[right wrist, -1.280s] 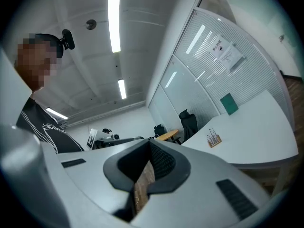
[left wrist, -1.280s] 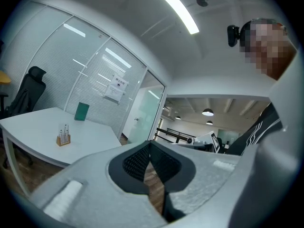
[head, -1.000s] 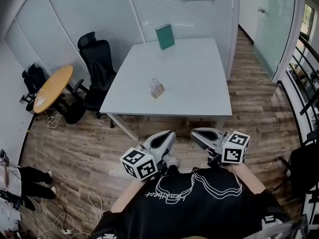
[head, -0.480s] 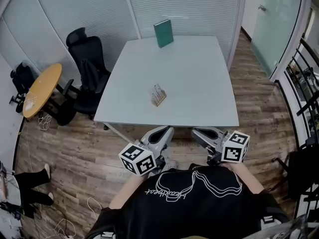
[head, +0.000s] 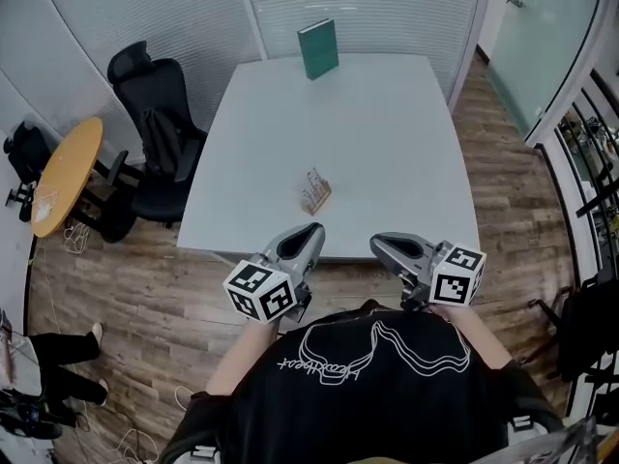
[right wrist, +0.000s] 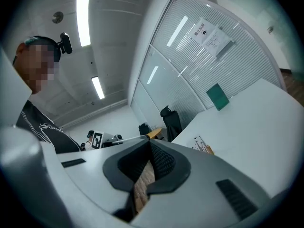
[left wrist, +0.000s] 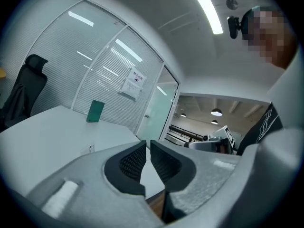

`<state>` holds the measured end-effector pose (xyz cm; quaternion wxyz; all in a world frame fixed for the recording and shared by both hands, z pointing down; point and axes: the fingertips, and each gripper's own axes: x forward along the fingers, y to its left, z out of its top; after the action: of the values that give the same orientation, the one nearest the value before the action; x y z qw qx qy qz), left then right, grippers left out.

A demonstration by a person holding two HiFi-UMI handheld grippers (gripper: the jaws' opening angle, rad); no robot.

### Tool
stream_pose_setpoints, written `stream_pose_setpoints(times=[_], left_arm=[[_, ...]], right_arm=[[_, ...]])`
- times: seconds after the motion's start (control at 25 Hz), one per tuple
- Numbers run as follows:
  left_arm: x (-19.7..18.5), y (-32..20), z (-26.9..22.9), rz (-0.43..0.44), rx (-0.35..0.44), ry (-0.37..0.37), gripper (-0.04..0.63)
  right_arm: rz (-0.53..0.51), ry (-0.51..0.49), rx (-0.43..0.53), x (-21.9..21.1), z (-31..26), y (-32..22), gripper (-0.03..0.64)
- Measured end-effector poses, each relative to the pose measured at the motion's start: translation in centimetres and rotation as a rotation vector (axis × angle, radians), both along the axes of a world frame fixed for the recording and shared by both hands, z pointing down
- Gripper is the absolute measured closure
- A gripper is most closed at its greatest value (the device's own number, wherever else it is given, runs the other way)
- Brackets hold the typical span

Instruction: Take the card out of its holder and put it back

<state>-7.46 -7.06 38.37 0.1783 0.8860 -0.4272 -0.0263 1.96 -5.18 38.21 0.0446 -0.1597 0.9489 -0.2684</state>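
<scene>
Our left tongs (left wrist: 147, 145) are pressed together with nothing between them, and our right tongs (right wrist: 150, 147) are likewise closed and empty. Both point level towards the surface (head: 387, 143), hanging over the floor (head: 145, 298) just short of its near edge. The card (head: 312, 182) stands in its holder (head: 316, 197), near that edge and slightly left of centre, well apart from either pair. We judge the task not yet begun: this is the reach. Next we must carry the tongs over the edge, spread one pair to pinch the card's top, and perhaps steady the holder with the other. The surface around the holder is bare; a green board (head: 318, 49) stands at the far edge, and a chair (head: 155, 129) sits off the left side, clear of our path.
</scene>
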Motion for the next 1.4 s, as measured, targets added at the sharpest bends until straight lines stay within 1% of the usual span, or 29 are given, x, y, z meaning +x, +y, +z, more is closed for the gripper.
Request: stream_pose_setpoints(times=[0.12,0.32,0.56,0.72,0.84,0.96,1.08,1.4], left_arm=[[-1.7,-2.5,1.1,-0.012,-0.02,-0.027,0.575],[-4.1,-5.8,4.4,-0.034,-0.065,-0.065,0.519],[-7.2,-9.9,9.8,-0.075,-0.164,-0.093,0.482],[-8.6,-12.3,12.9,-0.083,-0.226,-0.104,0.477],[-9.0,-13.5,14.8,-0.081,-0.256,-0.119,0.477],[-9.2,-14.3,16.4,-0.081,-0.267,-0.119,0.477],[-9.3,-15.3,17.6,-0.071,-0.275,-0.144,0.477],[-8.4,-17.4,19.5,-0.061,-0.264,-0.173,0.479]], right_arm=[[0.006,0.002,-0.013,-1.2,0.2,-2.0,0.607],[0.028,0.006,-0.037,-2.2,1.7,-4.7,0.607],[0.056,0.02,-0.085,-3.4,3.7,-7.4,0.607],[0.081,0.028,-0.109,-3.5,4.7,-9.2,0.607],[0.094,0.03,-0.128,-3.6,5.5,-9.9,0.607],[0.107,0.035,-0.14,-3.3,6.0,-10.1,0.607],[0.129,0.036,-0.145,-3.1,6.2,-10.6,0.607],[0.178,0.046,-0.178,-2.1,7.6,-11.0,0.607]])
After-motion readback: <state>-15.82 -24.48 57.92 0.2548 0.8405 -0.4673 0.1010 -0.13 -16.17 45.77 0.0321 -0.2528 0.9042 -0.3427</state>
